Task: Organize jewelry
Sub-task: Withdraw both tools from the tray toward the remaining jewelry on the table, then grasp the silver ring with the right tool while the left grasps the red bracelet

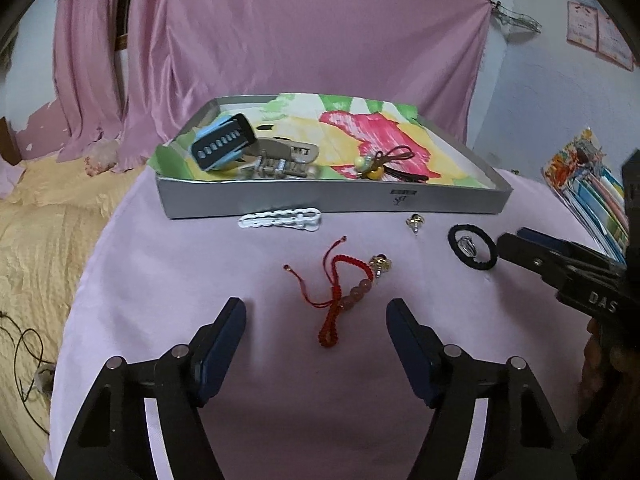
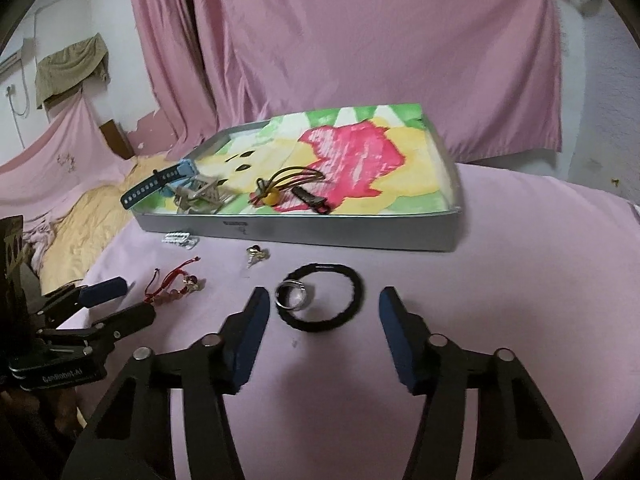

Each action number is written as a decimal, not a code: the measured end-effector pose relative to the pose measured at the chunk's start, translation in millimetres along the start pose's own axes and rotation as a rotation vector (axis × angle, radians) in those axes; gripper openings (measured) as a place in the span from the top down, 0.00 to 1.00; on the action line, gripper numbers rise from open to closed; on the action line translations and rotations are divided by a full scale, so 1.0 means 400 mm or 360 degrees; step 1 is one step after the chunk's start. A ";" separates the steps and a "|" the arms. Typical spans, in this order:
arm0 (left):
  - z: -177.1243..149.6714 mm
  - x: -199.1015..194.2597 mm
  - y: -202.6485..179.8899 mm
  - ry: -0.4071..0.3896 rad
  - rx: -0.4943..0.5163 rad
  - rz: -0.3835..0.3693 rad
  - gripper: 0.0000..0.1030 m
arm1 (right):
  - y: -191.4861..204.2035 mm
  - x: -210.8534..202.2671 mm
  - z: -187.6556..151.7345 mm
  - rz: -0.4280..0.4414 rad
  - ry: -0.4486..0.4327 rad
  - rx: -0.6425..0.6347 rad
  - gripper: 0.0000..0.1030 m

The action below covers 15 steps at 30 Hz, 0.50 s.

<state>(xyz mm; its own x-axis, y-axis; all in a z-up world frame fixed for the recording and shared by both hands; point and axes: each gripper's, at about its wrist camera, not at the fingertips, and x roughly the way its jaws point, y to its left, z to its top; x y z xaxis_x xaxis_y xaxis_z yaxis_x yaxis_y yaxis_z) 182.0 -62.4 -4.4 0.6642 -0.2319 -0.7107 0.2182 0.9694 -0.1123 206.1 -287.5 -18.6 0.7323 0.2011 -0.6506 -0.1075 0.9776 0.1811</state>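
Note:
A red cord bracelet (image 1: 340,292) with pink beads lies on the pink cloth, just ahead of my open left gripper (image 1: 316,312). My right gripper (image 2: 324,300) stands open close behind a black hair tie (image 2: 322,297) with a silver ring (image 2: 292,295) inside it. A white chain bracelet (image 1: 280,218) and a small gold earring (image 1: 415,222) lie in front of the grey tray (image 1: 320,200). In the tray are a blue watch (image 1: 224,142), a silver watch band (image 1: 280,160) and a brown cord charm with a yellow bead (image 1: 380,164).
The tray (image 2: 304,230) is lined with a painted paper in pink, yellow and green. A yellow blanket (image 1: 36,232) lies to the left of the table, colourful books (image 1: 588,184) at the right. A pink curtain (image 1: 304,28) hangs behind.

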 end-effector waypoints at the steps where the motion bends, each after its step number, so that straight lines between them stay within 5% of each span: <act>1: 0.001 0.001 -0.001 0.0003 0.0008 -0.0003 0.35 | 0.004 0.006 0.003 0.0015 0.0013 -0.0005 0.64; 15: 0.016 0.019 -0.032 0.0061 0.0132 -0.0001 0.60 | 0.028 0.058 0.026 0.0050 0.0165 -0.0077 0.76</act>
<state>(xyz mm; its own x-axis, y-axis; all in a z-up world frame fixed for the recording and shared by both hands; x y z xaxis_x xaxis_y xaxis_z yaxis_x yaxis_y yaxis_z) 188.9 -76.9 -3.9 0.6364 -0.2277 -0.7370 0.2782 0.9589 -0.0561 228.8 -272.5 -23.8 0.6548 0.2345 -0.7185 -0.1633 0.9721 0.1685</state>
